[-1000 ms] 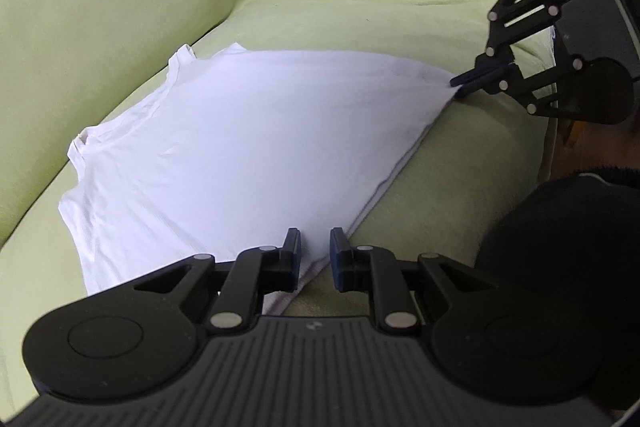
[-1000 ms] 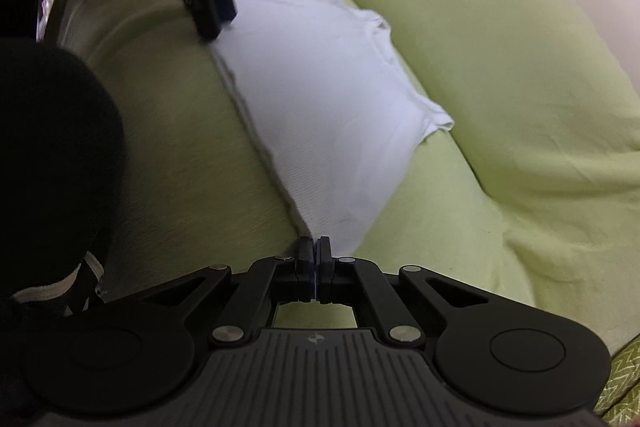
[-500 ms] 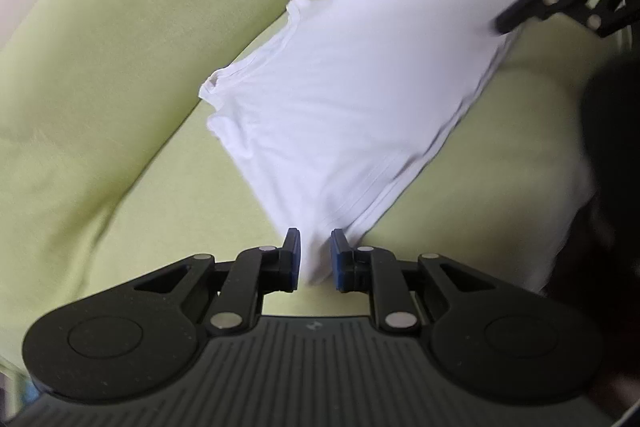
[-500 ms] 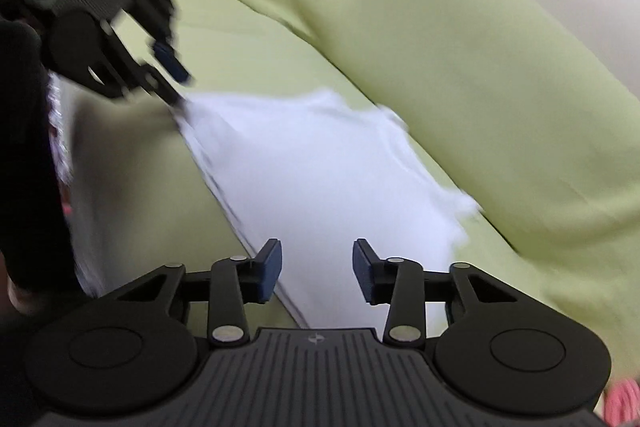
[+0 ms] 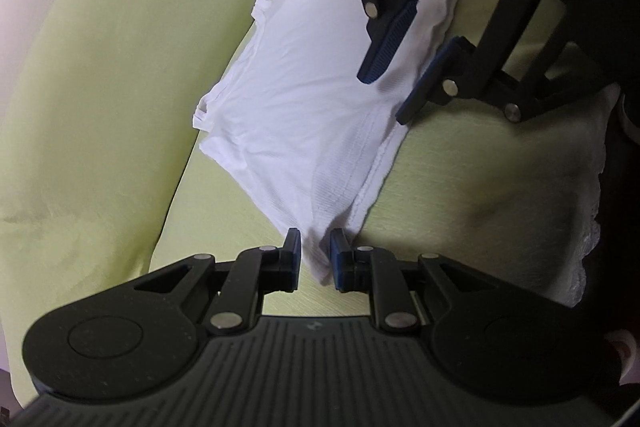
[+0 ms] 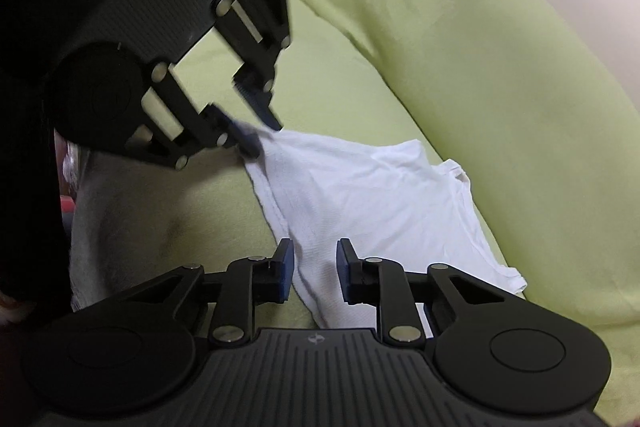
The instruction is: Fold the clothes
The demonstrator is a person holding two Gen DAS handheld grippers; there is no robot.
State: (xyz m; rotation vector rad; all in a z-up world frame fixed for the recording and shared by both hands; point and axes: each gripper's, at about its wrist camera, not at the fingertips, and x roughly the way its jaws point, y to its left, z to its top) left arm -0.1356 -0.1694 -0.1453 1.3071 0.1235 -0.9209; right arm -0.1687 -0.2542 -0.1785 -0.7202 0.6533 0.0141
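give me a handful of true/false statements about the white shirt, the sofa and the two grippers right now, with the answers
1. The white shirt lies on a green sofa cover. True.
2. The shirt is spread out flat to its full length. False: it is folded over, with layered hem edges along one side.
3. A corner of the shirt sits between the pads of the left gripper. True; its jaws are closing.
4. The right gripper is well away from the shirt, over bare cushion. False: the shirt's edge lies between its jaws, which are closing, the pads not yet pressing on it.
5. A red towel covers the shirt. False: nothing lies on top of it.
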